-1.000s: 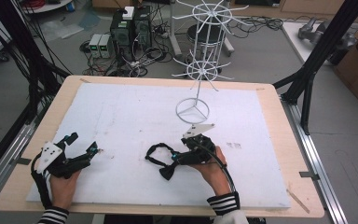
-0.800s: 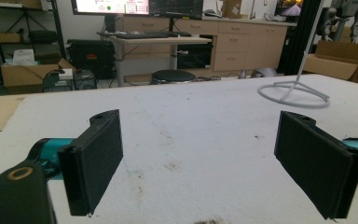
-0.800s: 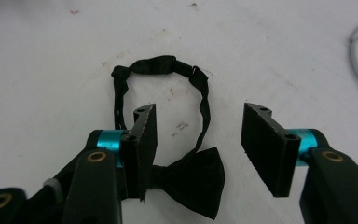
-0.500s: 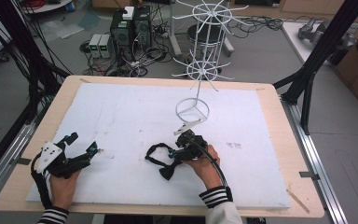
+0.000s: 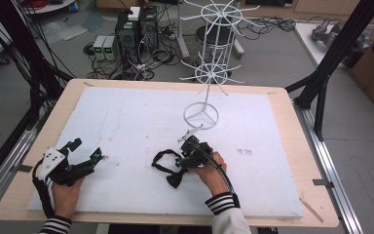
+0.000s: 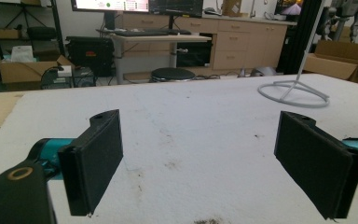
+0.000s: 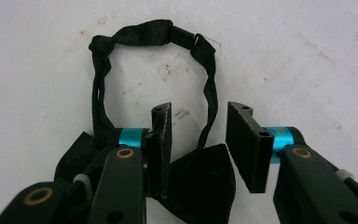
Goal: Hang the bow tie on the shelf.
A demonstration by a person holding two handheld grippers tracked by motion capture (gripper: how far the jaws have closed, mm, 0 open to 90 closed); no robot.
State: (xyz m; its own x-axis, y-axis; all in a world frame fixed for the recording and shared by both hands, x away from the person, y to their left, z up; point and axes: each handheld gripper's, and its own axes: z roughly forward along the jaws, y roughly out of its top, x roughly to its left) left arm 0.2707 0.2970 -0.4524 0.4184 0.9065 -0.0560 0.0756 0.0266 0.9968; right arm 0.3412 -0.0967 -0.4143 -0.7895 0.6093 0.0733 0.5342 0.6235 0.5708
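Left claw: rests at the near left of the table, on the white sheet; jaws wide apart, nothing between them.

Black bow tie: lies flat on the sheet at near centre, its strap looped away from the bow.

Right claw: lowered over the bow tie, jaws partly apart and just now closing; one side of the strap runs between them. Pads apparently not yet pressing it.

White wire rack: stands behind, base on the sheet.
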